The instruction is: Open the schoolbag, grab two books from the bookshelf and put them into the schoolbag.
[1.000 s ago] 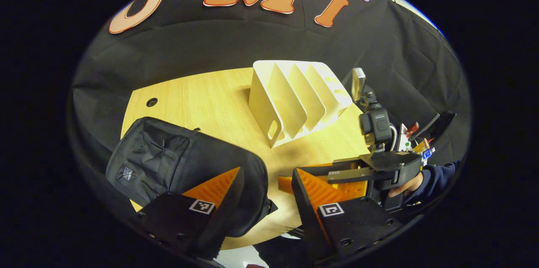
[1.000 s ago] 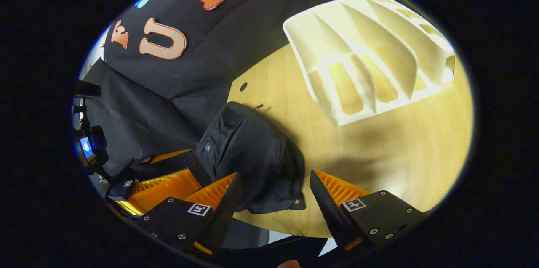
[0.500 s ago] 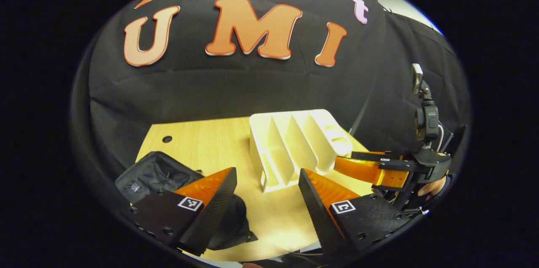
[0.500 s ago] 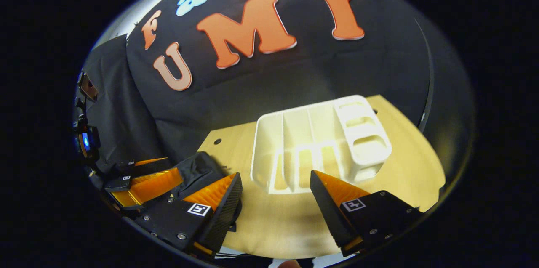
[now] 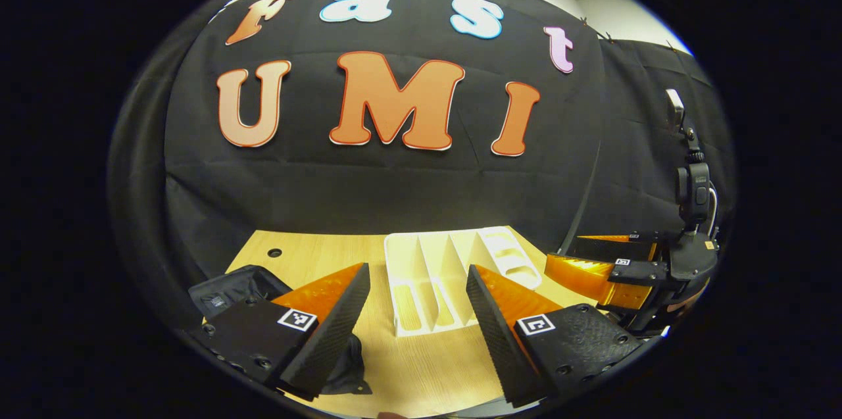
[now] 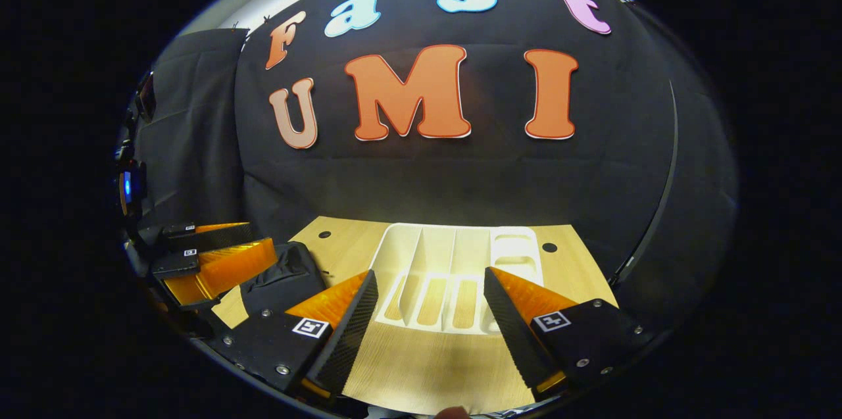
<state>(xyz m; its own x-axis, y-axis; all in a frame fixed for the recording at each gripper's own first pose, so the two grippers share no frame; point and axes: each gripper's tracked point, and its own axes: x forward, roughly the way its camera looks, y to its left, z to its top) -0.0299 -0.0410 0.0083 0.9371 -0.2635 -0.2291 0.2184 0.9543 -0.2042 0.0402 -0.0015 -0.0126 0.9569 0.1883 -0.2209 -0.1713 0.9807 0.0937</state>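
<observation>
Both grippers have lifted and levelled since a second ago, so the schoolbag (image 5: 240, 284) now lies low at my left on the surface (image 6: 421, 366), beside the bookshelf (image 6: 454, 281), whose slots look bare. I hold left gripper (image 5: 418, 307) and right gripper (image 6: 427, 314) with fingers open, empty.

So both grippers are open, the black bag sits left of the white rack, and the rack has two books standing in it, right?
Not quite: the white rack is empty. The right gripper view looks straight into its slots, and the wooden table shows through the cut-outs. The rest holds: the left gripper and right gripper are both open, and the black bag lies left of the rack.
</observation>
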